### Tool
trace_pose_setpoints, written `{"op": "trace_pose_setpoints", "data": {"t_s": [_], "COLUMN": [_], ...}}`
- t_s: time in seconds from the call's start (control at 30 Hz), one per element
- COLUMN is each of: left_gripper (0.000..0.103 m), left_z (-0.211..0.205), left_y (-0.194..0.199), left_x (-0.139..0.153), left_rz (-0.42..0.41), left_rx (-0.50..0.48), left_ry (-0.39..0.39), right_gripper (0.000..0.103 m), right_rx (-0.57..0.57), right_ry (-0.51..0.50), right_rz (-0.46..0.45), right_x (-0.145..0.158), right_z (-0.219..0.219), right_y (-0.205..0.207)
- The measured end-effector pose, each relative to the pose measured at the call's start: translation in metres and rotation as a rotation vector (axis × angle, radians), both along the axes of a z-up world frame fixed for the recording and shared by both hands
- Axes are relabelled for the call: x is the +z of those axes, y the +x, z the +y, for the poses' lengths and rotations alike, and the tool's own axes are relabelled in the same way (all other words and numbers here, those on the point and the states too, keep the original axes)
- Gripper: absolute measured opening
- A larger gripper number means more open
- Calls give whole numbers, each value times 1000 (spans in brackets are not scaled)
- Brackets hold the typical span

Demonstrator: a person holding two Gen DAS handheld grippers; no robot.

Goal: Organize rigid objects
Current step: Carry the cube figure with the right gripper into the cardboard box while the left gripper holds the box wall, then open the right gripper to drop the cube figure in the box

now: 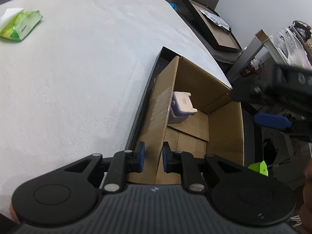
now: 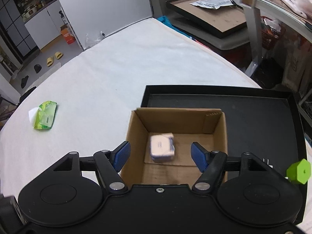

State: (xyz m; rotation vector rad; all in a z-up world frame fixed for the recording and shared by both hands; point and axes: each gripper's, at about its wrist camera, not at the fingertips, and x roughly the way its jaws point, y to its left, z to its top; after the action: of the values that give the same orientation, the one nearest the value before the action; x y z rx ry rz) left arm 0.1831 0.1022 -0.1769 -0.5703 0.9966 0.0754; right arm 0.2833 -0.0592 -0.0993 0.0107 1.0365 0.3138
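Note:
An open cardboard box stands in a black tray on a white-covered table. A small white and purple box lies on the box floor. My left gripper is shut on the box's left wall, one pad outside and one inside. My right gripper is open and empty above the box's near edge, the small box showing between its pads; it also shows, blurred, in the left wrist view.
A green wipes pack lies on the table at the far left. A framed board, shelves and clutter stand beyond the table's right edge. Slippers lie on the floor behind.

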Motion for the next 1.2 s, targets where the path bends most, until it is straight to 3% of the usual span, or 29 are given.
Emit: {"op": "trace_pose_setpoints", "data": {"t_s": [0.1, 0.2, 0.37, 0.5, 0.87, 1.2], "left_gripper": [17, 19, 38, 42, 65, 69], "left_z": [-7, -8, -15, -22, -37, -56], "left_y": [4, 4, 4, 5, 14, 23], "left_x": [4, 5, 11, 14, 14, 10], "left_rz": [2, 10, -5, -10, 14, 36], "left_rx": [-15, -19, -19, -36, -46, -70], "left_ry": [52, 55, 145, 174, 234, 288], "right_gripper": [73, 73, 73, 73, 74, 78], "right_rx": [-18, -50, -95, -124, -215, -303], "right_ry": [6, 11, -6, -3, 17, 14], "right_rz": [-1, 2, 9, 20, 102, 189], "right_x": [1, 2, 0, -5, -32, -60], "right_z": [-15, -35, -70, -95, -157, -211], "right_y": [-5, -9, -15, -20, -26, -23]}}
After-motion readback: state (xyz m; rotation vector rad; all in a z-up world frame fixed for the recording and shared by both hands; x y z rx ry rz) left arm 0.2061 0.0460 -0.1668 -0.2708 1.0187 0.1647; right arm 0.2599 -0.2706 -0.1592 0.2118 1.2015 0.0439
